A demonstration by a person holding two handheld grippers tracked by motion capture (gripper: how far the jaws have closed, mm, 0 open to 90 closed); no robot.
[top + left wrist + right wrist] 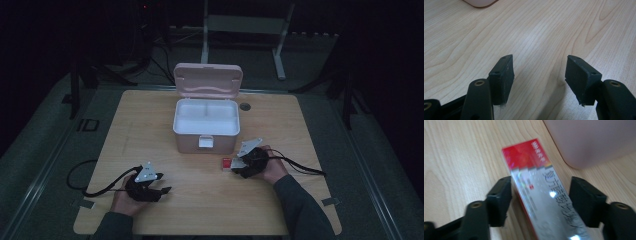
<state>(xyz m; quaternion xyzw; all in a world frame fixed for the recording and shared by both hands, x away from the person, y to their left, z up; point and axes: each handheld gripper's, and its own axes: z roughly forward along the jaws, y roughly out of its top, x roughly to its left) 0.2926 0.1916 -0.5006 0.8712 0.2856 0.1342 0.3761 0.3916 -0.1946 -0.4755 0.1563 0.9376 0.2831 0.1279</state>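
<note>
Dark room, pale wood table [165, 210], black stands behind. Your left gripper [161, 185] rests near front left, jaws spread, nothing between them, bare wood ahead. Centre: pink bin [205, 127], lid up, both compartments look empty. Right of centre: your right gripper [236, 166] at red-and-silver box [535, 185], which lies flat on table just in front of bin's right corner. Jaws straddle box, left pad looks touching, right pad apart; grip not closed yet. Judgement: early stage, pick under way, lift and drop into bin left.
</note>
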